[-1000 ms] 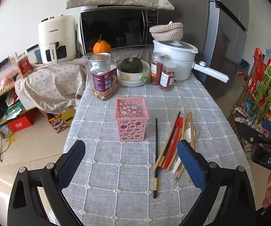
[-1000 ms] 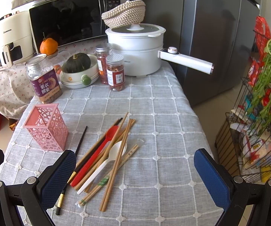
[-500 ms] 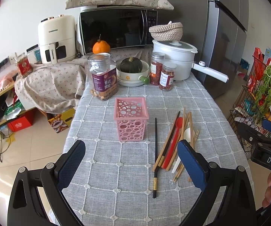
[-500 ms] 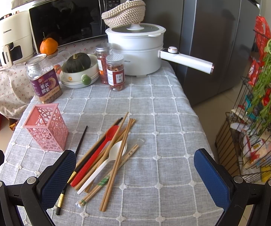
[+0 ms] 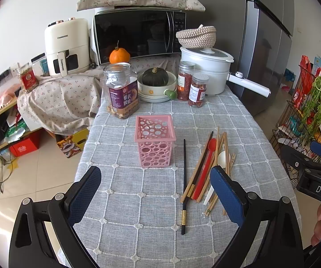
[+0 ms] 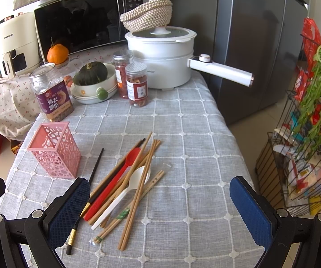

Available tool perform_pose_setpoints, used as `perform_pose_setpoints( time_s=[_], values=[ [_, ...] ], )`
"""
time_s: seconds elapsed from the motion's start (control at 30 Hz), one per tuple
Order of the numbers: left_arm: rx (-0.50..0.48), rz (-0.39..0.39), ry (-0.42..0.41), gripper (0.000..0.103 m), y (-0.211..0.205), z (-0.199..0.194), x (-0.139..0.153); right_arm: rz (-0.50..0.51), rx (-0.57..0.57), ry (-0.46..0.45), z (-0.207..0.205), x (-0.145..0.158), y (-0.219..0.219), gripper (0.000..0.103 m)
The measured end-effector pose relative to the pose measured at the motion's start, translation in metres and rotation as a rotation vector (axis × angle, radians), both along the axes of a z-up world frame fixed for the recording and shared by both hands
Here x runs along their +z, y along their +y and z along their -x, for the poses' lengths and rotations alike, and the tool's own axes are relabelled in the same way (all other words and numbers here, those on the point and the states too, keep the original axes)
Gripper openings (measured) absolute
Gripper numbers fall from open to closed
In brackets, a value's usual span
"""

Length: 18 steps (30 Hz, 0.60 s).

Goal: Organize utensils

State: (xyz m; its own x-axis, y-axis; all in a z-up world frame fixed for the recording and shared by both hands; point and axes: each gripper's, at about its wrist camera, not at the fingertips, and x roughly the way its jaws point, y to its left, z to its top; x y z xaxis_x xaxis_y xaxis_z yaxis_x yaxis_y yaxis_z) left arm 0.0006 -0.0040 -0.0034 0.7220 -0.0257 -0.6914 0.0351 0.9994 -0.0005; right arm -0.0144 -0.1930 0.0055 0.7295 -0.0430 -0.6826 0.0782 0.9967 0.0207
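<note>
Both grippers agape, empty; utensil pile [image 6: 124,185] lies lengthwise ahead-left of right gripper [image 6: 160,203], nearer it than left gripper [image 5: 156,192]

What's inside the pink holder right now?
Nothing visible: the pink holder looks empty through its open top and holes. Its floor is hidden from both views. The utensil pile lies beside it on the tablecloth.

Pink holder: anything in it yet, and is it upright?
Empty and upright. The pink holder stands on its base with an open top and nothing inside; the chopsticks and spoons all lie loose on the tablecloth beside it.
</note>
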Motion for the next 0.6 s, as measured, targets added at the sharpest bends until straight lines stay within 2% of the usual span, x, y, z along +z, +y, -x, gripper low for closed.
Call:
perform_pose_setpoints(
  time_s=[0.6],
  values=[
    [-0.003,-0.01,-0.003,0.1,-0.0044,-0.002,-0.0008,-0.001,0.001,0.011,0.001,-0.0053,0.0007,0.103]
  ],
)
